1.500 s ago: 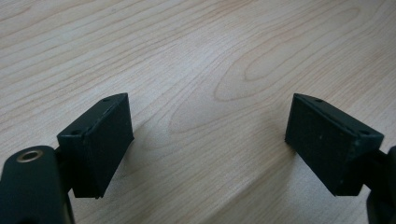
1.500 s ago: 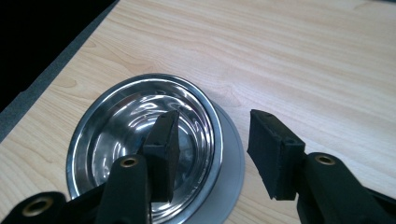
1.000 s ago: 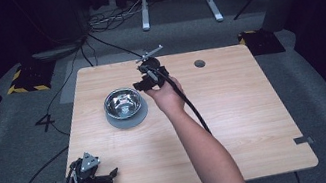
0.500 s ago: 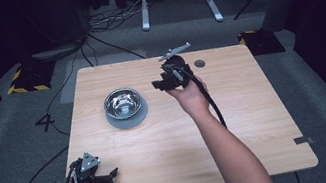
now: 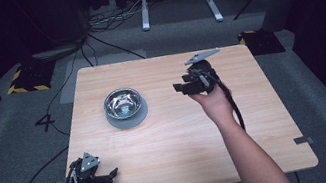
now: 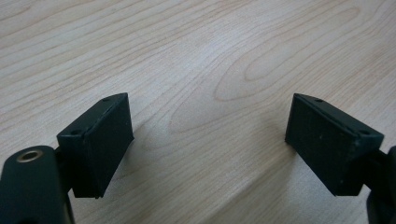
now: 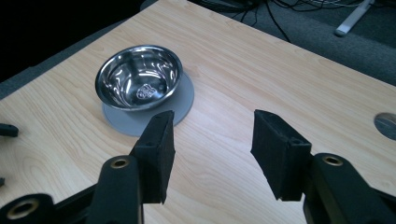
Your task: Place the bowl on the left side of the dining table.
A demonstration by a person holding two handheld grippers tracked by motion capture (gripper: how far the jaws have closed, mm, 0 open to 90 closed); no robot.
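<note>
Right gripper (image 5: 182,88) is hovering at upper right of frame, fingers apart and empty, pointing toward the bowl (image 5: 123,103), which is sitting on its grey disc (image 5: 127,118) at centre-left. Left gripper (image 5: 109,174) is idling lower left, fingers apart over bare tabletop (image 5: 170,146). No grasp made; likely the bowl remains to be handled.

Looking down from high above the near edge of the table (image 5: 259,130), far away. Riding low by the near left corner, very close to the wood. Facing the bowl (image 7: 139,77) from the right, nearer; bowl (image 5: 123,102) shared with the high view.
</note>
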